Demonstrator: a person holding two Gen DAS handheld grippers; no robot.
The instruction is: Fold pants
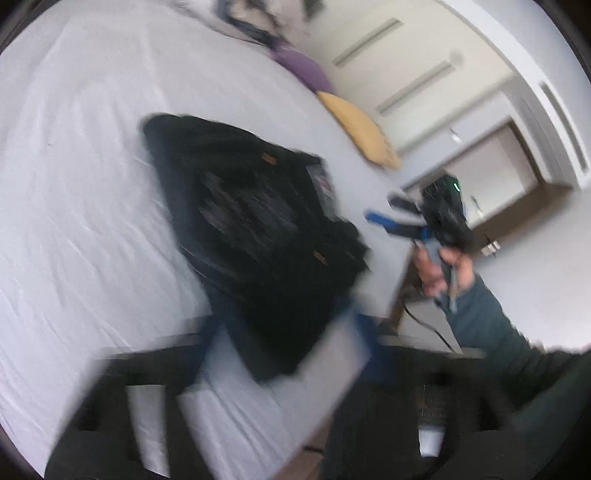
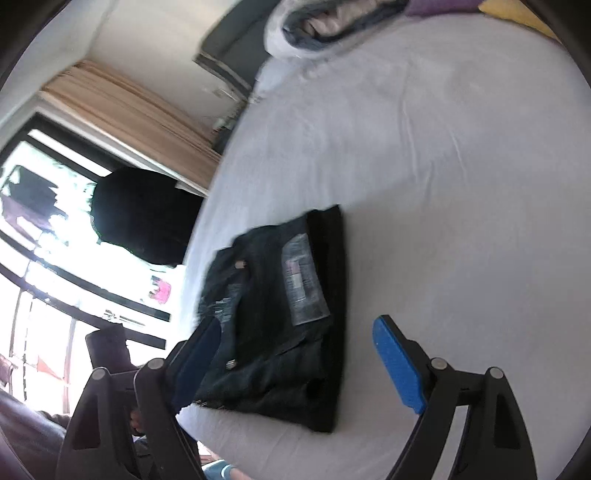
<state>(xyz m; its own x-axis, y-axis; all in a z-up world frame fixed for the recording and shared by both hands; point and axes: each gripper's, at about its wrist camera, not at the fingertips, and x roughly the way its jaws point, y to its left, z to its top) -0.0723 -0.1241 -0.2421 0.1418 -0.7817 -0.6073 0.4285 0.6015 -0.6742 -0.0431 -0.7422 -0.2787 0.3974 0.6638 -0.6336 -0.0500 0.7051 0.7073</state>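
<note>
The black pants (image 1: 258, 236) lie folded into a compact bundle on the white bed sheet (image 1: 74, 184), near the bed's edge. They also show in the right wrist view (image 2: 280, 325), with a label facing up. My left gripper (image 1: 284, 325) is blurred by motion, just above the bundle's near end, with its fingers apart and nothing between them. My right gripper (image 2: 295, 354) is open and empty, lifted above the pants, its blue pads (image 2: 399, 365) wide apart. It also shows in the left wrist view (image 1: 384, 210), held off the bed's right edge.
A yellow pillow (image 1: 362, 129) and a purple pillow (image 1: 303, 66) lie at the bed's far side. A pile of folded clothes (image 2: 325, 22) sits at the far end of the bed. A window with a curtain (image 2: 122, 107) is on the left.
</note>
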